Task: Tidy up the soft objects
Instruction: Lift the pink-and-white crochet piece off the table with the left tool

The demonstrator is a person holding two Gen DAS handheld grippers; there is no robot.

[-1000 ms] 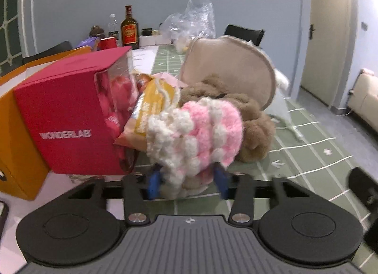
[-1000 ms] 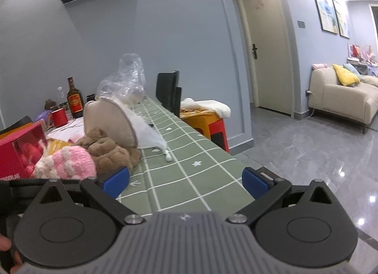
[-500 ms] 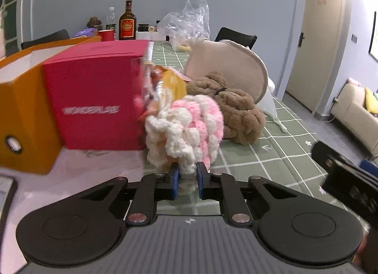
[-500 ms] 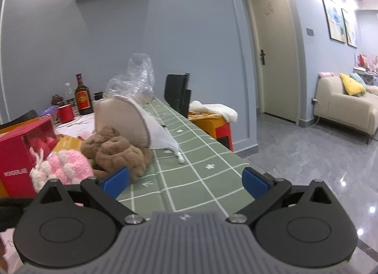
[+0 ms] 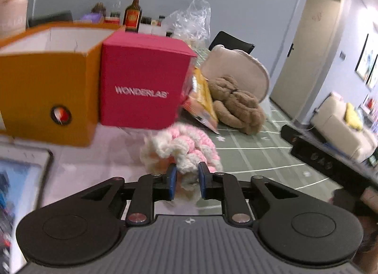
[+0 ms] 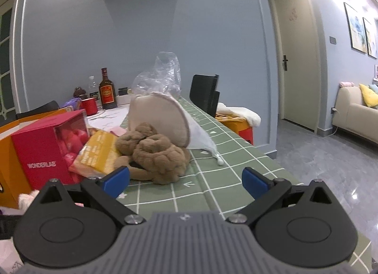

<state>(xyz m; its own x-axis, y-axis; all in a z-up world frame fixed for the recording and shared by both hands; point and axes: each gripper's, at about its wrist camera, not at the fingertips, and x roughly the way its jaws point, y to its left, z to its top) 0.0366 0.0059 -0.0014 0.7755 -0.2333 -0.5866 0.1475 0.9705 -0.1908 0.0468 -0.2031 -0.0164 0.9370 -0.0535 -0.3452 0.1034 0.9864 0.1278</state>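
red cardboard box [image 5: 141,84] reads "WONDERLAB" | pink-and-white crocheted yarn piece [image 5: 182,148] in front of it, pinched by left gripper [image 5: 185,179], jaws just eased wider | right gripper [image 6: 185,179] spread, empty | brown plush toy [image 6: 153,153] right of box

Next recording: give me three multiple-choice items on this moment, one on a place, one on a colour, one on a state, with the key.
1. Where does the brown plush toy lie?
A. on the green checked cloth
B. in the orange box
C. on the floor

2. What colour is the WONDERLAB box?
A. blue
B. red
C. white

3. How is the right gripper?
A. shut on the plush
B. shut on nothing
C. open, nothing between its fingers

Key: A, it rests on the cloth; B, its printed face is red; C, the blue pads stand wide apart.
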